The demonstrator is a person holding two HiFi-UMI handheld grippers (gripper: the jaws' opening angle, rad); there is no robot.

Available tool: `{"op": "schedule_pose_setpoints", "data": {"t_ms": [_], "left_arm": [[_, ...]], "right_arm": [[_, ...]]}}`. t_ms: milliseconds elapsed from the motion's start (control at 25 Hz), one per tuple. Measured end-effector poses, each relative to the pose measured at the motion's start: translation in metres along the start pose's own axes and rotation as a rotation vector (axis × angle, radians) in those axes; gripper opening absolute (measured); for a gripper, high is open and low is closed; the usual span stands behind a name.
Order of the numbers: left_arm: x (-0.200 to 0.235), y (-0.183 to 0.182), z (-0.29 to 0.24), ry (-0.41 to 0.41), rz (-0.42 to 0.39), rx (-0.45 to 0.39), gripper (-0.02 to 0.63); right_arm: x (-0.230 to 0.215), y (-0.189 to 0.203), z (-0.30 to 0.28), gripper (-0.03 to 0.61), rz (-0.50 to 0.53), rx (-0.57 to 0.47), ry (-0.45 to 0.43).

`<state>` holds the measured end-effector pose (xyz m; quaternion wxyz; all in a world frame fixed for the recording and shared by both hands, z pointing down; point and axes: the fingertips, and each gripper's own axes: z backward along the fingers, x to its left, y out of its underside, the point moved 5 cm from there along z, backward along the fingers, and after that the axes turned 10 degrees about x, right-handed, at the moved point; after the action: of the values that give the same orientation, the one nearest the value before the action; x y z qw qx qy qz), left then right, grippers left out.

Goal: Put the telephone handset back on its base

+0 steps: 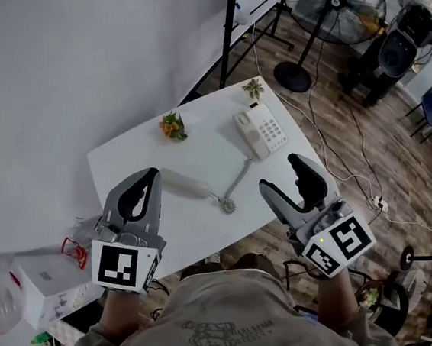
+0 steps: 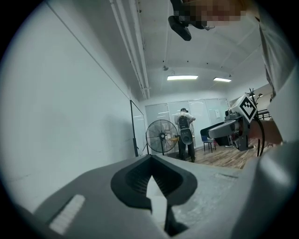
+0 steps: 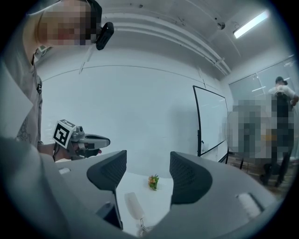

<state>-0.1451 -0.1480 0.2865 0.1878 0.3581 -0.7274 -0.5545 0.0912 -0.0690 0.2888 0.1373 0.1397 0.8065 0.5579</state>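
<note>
The white handset (image 1: pixel 185 184) lies on the white table (image 1: pixel 129 150), off its base. A coiled cord (image 1: pixel 236 180) links it to the white telephone base (image 1: pixel 261 131) with its keypad at the table's far right. My left gripper (image 1: pixel 149 177) is shut and empty, and its tips hover just left of the handset's near end. In the left gripper view my left gripper (image 2: pixel 150 161) points level across the room, and no phone shows. My right gripper (image 1: pixel 284 178) is open over the table's near right edge. Between the jaws of my right gripper (image 3: pixel 147 172) the handset (image 3: pixel 134 205) lies below.
On the table's far side stand an orange-flowered sprig (image 1: pixel 171 125) and a small green plant (image 1: pixel 252 89). A floor fan (image 1: pixel 336 2), a black stand pole (image 1: pixel 228 33) and floor cables (image 1: pixel 337 156) lie beyond. A white box (image 1: pixel 47 282) sits at left. A person (image 2: pixel 185 133) stands far off.
</note>
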Motion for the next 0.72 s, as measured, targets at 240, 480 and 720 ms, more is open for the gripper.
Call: {"op": "schedule_pose_setpoints", "data": {"t_ms": [240, 480, 720], "left_arm": [[0.003, -0.002, -0.012, -0.039, 0.005, 0.021, 0.000], [-0.008, -0.011, -0.032, -0.109, 0.013, 0.049, 0.000], [-0.032, -0.022, -0.048, -0.200, 0.033, 0.079, 0.000]], "right_arm": [[-0.018, 0.003, -0.017, 0.307, -0.006, 0.036, -0.051], [-0.052, 0.000, -0.029, 0.307, 0.016, 0.044, -0.124], [-0.090, -0.005, -0.031, 0.306, 0.053, 0.058, -0.220]]}}
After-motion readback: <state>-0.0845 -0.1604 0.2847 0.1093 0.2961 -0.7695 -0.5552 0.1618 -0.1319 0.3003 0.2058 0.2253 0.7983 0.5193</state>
